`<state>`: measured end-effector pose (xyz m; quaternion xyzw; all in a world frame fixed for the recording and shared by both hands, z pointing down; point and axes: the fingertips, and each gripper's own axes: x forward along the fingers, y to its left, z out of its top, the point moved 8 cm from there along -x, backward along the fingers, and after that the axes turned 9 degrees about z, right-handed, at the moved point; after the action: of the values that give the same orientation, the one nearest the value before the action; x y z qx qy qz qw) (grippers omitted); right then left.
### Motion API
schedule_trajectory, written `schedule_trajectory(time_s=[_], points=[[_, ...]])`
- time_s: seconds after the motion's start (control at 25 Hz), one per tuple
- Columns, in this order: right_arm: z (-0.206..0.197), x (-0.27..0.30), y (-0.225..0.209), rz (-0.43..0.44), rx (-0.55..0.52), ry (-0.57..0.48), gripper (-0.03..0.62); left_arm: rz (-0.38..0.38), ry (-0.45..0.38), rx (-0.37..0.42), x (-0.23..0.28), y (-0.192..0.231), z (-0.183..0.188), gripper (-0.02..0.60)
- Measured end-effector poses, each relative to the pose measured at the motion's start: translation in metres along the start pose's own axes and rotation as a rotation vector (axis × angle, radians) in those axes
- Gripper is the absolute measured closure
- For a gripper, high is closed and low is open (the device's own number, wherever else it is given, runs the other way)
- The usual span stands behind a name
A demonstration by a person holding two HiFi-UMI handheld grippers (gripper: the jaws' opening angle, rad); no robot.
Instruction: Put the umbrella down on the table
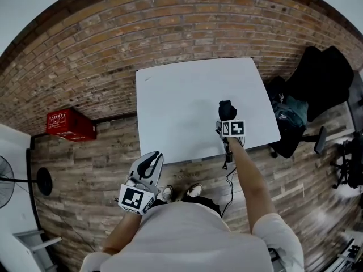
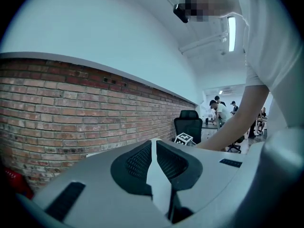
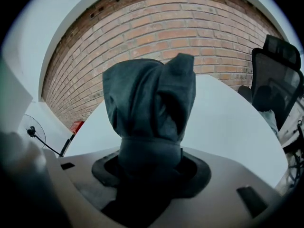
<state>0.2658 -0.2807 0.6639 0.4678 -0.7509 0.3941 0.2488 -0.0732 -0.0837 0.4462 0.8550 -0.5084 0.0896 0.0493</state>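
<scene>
Umbrella [image 3: 148, 108] clamped betw. right tongs [image 3: 151, 167], over table [image 3: 228, 127].

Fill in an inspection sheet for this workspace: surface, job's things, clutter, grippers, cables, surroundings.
Surface: white table, bare.
Job's things: dark folded umbrella, held over the table, not yet laid down.
Clutter: nothing seen.
Grippers: right gripper shut on the umbrella; left gripper shut, empty, short of the table's near edge.
Cables: black cable hangs below the right gripper.
Surroundings: brick wall, red crate, black office chair, fan.
</scene>
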Motion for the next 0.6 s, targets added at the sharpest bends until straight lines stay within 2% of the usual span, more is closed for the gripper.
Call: schedule_trajectory(time_s=[0.24, 0.6], points=[[0.004, 0.019, -0.008, -0.071, -0.042, 0.053, 0.352, 0.029, 0.019, -0.004, -0.004, -0.004, -0.002, 0.532], [0.004, 0.035, -0.013, -0.076, -0.014, 0.079, 0.349, 0.078, 0.038, -0.012, -0.013, -0.004, -0.006, 0.532]])
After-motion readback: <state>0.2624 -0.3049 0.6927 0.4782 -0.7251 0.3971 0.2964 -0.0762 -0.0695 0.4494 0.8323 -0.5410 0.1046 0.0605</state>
